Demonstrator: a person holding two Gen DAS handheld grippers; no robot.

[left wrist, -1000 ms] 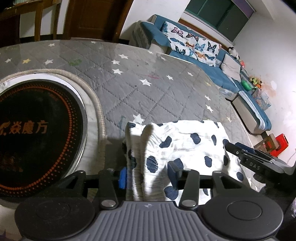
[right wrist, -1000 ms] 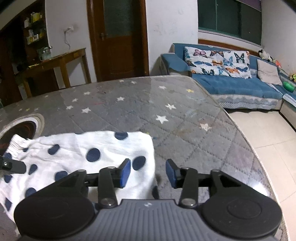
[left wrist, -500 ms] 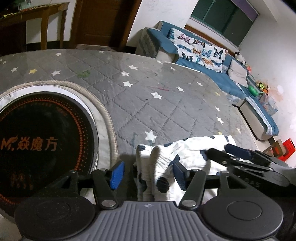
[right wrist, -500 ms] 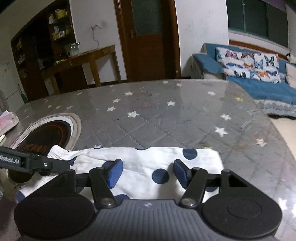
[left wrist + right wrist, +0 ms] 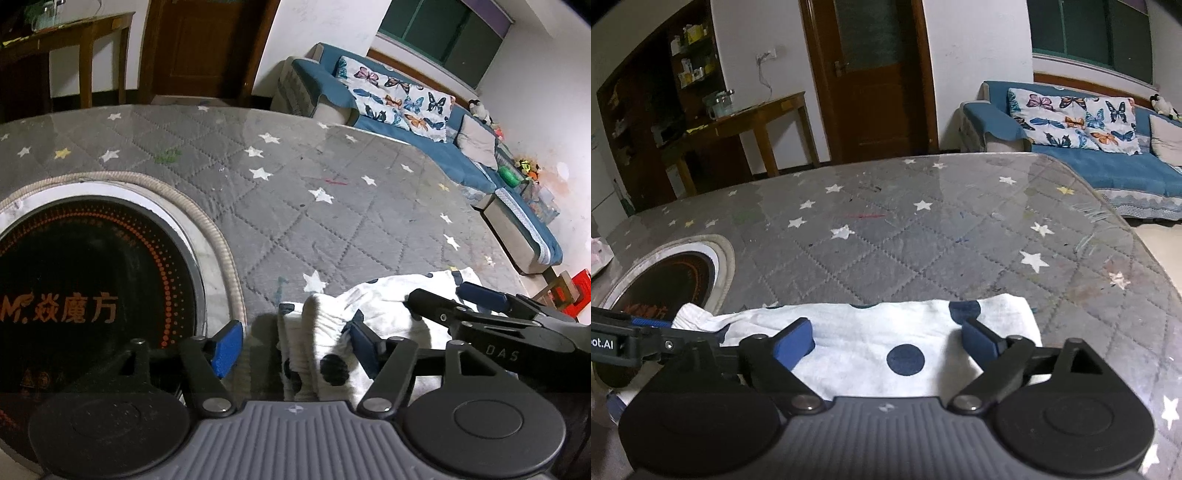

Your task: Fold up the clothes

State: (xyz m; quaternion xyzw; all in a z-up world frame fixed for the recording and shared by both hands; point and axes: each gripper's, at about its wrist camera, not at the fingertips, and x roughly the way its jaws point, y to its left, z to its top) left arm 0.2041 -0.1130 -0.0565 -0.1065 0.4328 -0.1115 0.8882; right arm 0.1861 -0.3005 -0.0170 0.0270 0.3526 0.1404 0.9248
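Note:
A white cloth with dark blue dots point(image 5: 373, 304) lies folded on the grey star-patterned table point(image 5: 258, 206), its bunched edge toward me. My left gripper point(image 5: 295, 347) is open, its blue fingers standing either side of that bunched edge without closing on it. In the right wrist view the cloth point(image 5: 868, 332) lies flat and wide. My right gripper point(image 5: 886, 341) is open wide above it, with one dot between the fingers. The right gripper point(image 5: 480, 319) reaches over the cloth's far end. The left gripper point(image 5: 628, 341) shows at the cloth's left end.
A round black cooktop with an orange dotted ring point(image 5: 74, 295) is set into the table left of the cloth, also visible as the cooktop point(image 5: 665, 284). A blue sofa point(image 5: 406, 122) stands beyond the table's right edge, a wooden side table point(image 5: 750, 122) and door behind.
Both grippers have opened wider and drawn back toward the near edge. The left one has let go of the bunched cloth edge, and the cloth now rests on the table.

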